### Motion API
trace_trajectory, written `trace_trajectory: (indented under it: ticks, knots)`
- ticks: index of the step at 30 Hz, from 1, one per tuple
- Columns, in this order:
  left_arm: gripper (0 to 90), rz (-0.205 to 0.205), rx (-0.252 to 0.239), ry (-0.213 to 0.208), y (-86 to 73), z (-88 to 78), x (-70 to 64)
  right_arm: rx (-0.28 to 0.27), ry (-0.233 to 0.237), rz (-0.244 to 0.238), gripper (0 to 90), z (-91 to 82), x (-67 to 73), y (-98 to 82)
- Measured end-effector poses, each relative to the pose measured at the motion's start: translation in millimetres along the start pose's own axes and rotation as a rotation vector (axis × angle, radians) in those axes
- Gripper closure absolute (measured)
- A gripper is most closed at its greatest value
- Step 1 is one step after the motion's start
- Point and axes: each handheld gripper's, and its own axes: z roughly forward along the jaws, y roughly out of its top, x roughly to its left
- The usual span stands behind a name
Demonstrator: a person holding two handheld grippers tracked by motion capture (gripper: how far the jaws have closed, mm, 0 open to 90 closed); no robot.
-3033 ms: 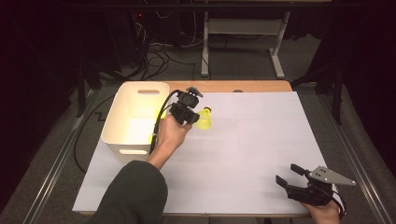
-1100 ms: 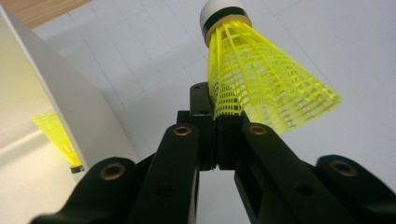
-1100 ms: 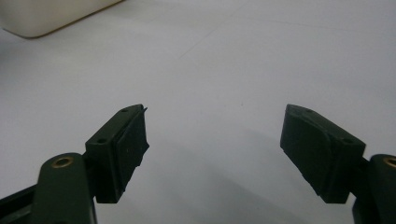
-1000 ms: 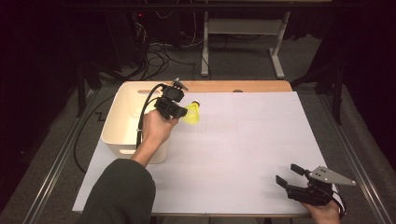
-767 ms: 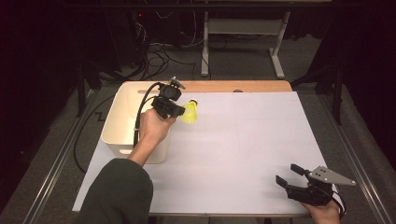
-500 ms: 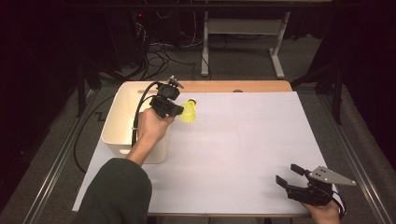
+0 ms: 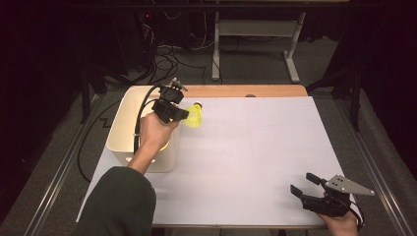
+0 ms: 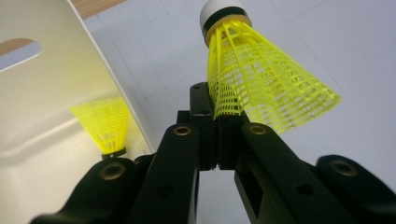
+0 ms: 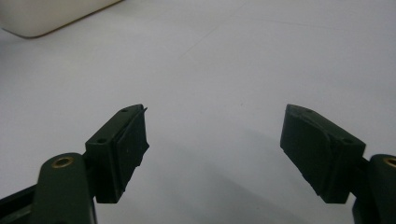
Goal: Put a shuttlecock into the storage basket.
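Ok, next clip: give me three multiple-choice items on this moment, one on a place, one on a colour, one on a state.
1. Where does the white bin stand?
A. at the table's left side
B. at the right edge
C. on the floor

2. What colour is the skirt of the held shuttlecock?
A. red
B. yellow
C. blue

3. How do the jaws of the right gripper stand?
A. shut on a shuttlecock
B. shut on nothing
C. open, nothing between them

Answers: 1 A, the high view shows it on the white table cover, beside the left gripper. 2 B, yellow mesh in the left gripper view. 3 C, its pads stand wide apart over bare cover.
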Motion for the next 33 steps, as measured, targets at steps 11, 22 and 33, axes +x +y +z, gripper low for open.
trace_trajectory:
  ticks: [11, 22, 33]
  knots:
    - [88.8, -0.021, -0.015, -0.009, -2.7, -6.0, 8.9, 0.0, 0.0, 0.0, 23.2, 0.0, 0.1, 0.0]
    - [88.8, -0.033, -0.021, -0.005, -5.1, -9.2, 14.6, -0.001, 0.0, 0.0, 23.2, 0.0, 0.1, 0.0]
    - [88.8, -0.041, -0.024, -0.001, -7.4, -11.8, 19.8, 0.001, 0.0, 0.0, 23.2, 0.3, 0.1, 0.1]
